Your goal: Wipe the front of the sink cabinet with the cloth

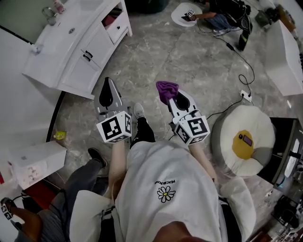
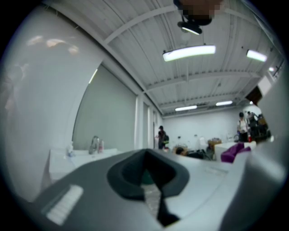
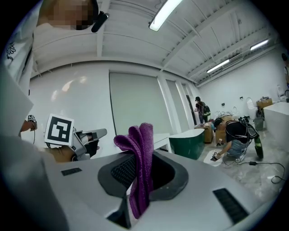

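Note:
The white sink cabinet (image 1: 90,56) stands at the upper left of the head view, with a faucet (image 1: 49,13) on top and one drawer (image 1: 117,26) pulled out. Both grippers are held out over the grey floor, apart from the cabinet. My right gripper (image 1: 171,99) is shut on a purple cloth (image 1: 166,89), which sticks up folded between its jaws (image 3: 141,149). My left gripper (image 1: 107,81) is shut with nothing in it, and its view shows the cabinet (image 2: 67,162) at the left. In the right gripper view the left gripper (image 3: 88,135) shows at the left.
An egg-shaped cushion seat (image 1: 244,137) sits close at my right, with cables (image 1: 241,61) on the floor beyond it. A white box (image 1: 35,163) and a small yellow item (image 1: 59,135) lie at the left. A person (image 1: 215,16) crouches far ahead; another (image 1: 28,222) is at the lower left.

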A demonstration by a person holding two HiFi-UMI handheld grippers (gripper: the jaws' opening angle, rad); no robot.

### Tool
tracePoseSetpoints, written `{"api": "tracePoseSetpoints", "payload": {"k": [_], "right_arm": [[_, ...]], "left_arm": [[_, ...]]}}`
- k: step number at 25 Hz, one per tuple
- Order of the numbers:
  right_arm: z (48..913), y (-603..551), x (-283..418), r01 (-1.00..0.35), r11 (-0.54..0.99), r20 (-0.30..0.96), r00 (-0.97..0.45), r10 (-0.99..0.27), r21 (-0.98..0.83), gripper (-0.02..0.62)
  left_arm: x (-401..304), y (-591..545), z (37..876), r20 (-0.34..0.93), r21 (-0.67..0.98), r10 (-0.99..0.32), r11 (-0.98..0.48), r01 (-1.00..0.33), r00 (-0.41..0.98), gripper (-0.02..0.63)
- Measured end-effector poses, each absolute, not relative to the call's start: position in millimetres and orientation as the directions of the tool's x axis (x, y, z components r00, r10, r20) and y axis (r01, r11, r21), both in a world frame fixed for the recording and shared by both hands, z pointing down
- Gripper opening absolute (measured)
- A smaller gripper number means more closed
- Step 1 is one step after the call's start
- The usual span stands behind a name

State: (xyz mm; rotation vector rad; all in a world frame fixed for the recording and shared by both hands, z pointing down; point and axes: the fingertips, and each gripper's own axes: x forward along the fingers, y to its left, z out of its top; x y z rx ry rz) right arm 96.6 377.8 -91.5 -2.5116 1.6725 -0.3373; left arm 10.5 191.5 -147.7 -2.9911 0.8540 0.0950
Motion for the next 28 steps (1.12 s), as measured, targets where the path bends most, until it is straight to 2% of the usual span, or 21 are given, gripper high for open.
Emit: {"api": "tracePoseSetpoints", "payload": {"k": [13,20,28], "right_arm": [[-116.7,140.7,175.6,-0.948,-0.272,0.113,0.256,-0.960,-0.163,0.060],[-114.0,89.2,197.1,-0.958,-0.232,0.128,0.212,-0.969,-0.168,0.060],[-117.2,62.4,227.8,-0.967,-0.188,0.106,0.172,-0.979,-0.172,0.060]], "left_arm": [[84.3,1.7,-152.0,-0.069,-0.031,-0.521,-0.851,-0.524,0.851,0.005],[96.9,-38.4,-139.7,-0.039,0.003,-0.571,-0.820,-0.572,0.820,0.005],[127.6,-55.7,-152.0,-0.068,-0.021,-0.600,-0.798,-0.602,0.797,0.005]]}}
